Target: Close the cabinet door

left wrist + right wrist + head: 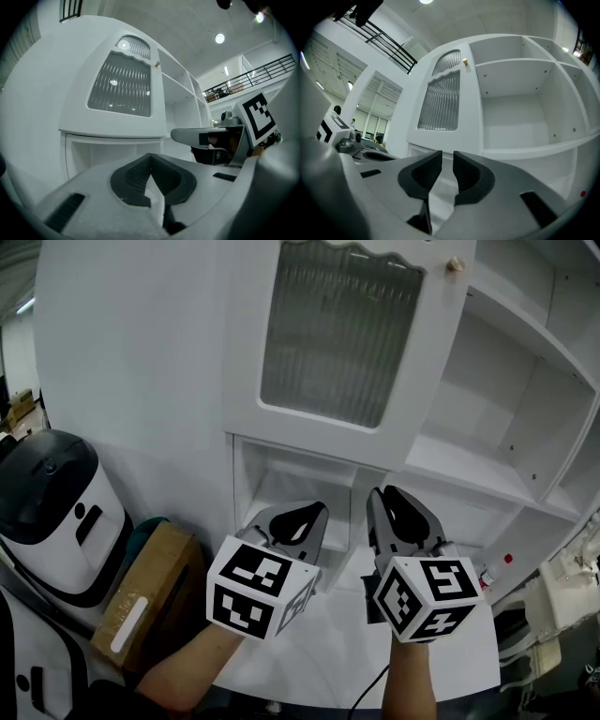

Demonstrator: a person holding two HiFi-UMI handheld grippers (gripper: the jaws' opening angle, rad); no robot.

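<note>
The white cabinet door [328,334] with a ribbed glass pane stands swung open, its small knob [457,264] at the top right edge. The door [122,84] and knob [158,64] fill the left gripper view; in the right gripper view the door [440,98] hangs beside the bare shelves [515,108]. My left gripper [305,515] points level at the cabinet below the door, jaws shut with nothing in them [150,157]. My right gripper [394,502] is next to it, apart from the door, with a narrow gap between its jaws and nothing in it [447,157].
Open white shelves [506,399] lie right of the door, a low open compartment [291,484] beneath it. A white counter [337,652] runs under my hands. At the left stand a white and black machine [52,512] and a cardboard box [150,587]. A red-capped bottle [497,568] sits at the right.
</note>
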